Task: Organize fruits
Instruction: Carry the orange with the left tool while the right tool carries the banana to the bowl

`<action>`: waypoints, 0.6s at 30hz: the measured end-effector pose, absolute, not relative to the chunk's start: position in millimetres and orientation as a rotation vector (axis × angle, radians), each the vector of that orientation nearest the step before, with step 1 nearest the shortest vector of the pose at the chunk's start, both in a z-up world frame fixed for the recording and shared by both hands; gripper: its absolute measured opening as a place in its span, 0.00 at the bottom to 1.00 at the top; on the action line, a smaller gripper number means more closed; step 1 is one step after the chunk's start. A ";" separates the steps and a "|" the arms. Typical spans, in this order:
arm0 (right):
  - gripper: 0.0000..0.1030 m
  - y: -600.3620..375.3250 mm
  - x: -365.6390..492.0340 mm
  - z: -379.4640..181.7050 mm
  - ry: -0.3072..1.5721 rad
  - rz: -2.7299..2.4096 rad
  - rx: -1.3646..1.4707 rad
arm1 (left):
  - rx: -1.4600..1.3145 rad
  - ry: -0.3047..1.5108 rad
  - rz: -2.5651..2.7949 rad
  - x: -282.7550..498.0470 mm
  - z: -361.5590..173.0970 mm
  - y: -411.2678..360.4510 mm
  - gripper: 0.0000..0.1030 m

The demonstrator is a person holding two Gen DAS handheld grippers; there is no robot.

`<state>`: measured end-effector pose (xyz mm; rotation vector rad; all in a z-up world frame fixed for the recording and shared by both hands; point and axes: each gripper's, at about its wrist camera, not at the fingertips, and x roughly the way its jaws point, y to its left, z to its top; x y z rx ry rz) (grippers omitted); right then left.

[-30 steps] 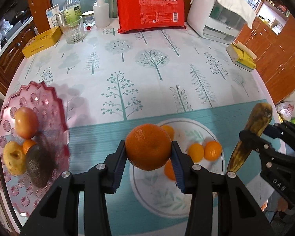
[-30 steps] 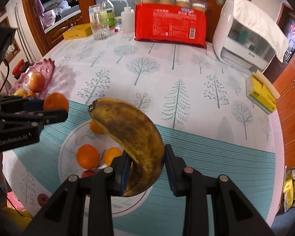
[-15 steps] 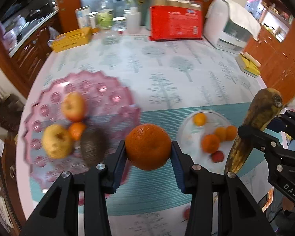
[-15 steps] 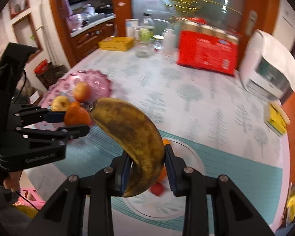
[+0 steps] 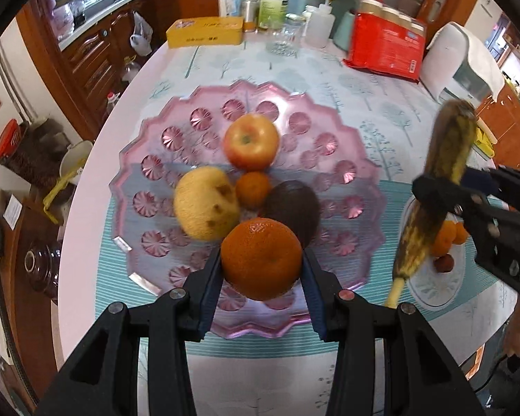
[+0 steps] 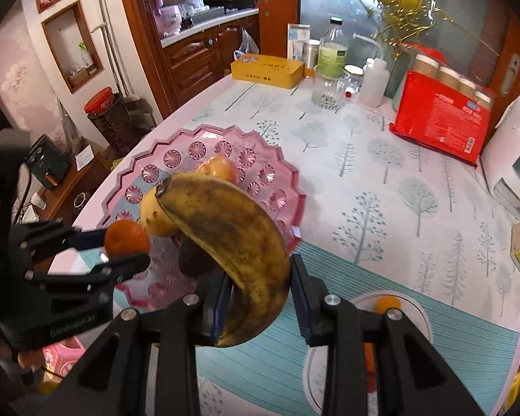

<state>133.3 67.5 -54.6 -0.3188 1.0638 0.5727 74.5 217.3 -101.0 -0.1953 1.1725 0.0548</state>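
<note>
My left gripper point(image 5: 261, 260) is shut on an orange point(image 5: 261, 258) and holds it above the near part of a pink scalloped plate point(image 5: 329, 145). On the plate lie an apple point(image 5: 251, 140), a yellow pear point(image 5: 206, 202), a small tangerine point(image 5: 253, 189) and a dark avocado point(image 5: 294, 208). My right gripper point(image 6: 260, 277) is shut on a brown-spotted banana point(image 6: 239, 235), held to the right of the plate, also in the left wrist view point(image 5: 440, 180). A white plate point(image 5: 433, 291) at the right holds small tangerines point(image 5: 447, 234).
At the table's far edge stand a yellow box point(image 5: 204, 31), bottles point(image 5: 272, 3), a glass point(image 5: 287, 36), a red package point(image 5: 386, 52) and a white appliance point(image 5: 464, 62). The table edge runs along the left, with cabinets and bins beyond it.
Both grippers moved left from the white plate toward the pink plate, each with its fruit. The orange now hangs over the pink plate's near part.
</note>
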 end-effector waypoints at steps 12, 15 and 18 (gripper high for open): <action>0.32 113.2 168.8 -105.1 1.176 0.473 -0.380 | -0.224 1.220 0.014 88.8 -129.2 235.1 0.41; 0.32 118.3 175.1 -111.7 1.189 0.456 -0.383 | -0.232 1.226 0.011 92.6 -134.4 238.6 0.41; 0.32 122.9 178.8 -118.7 1.194 0.443 -0.395 | -0.240 1.237 0.009 94.6 -138.3 241.2 0.42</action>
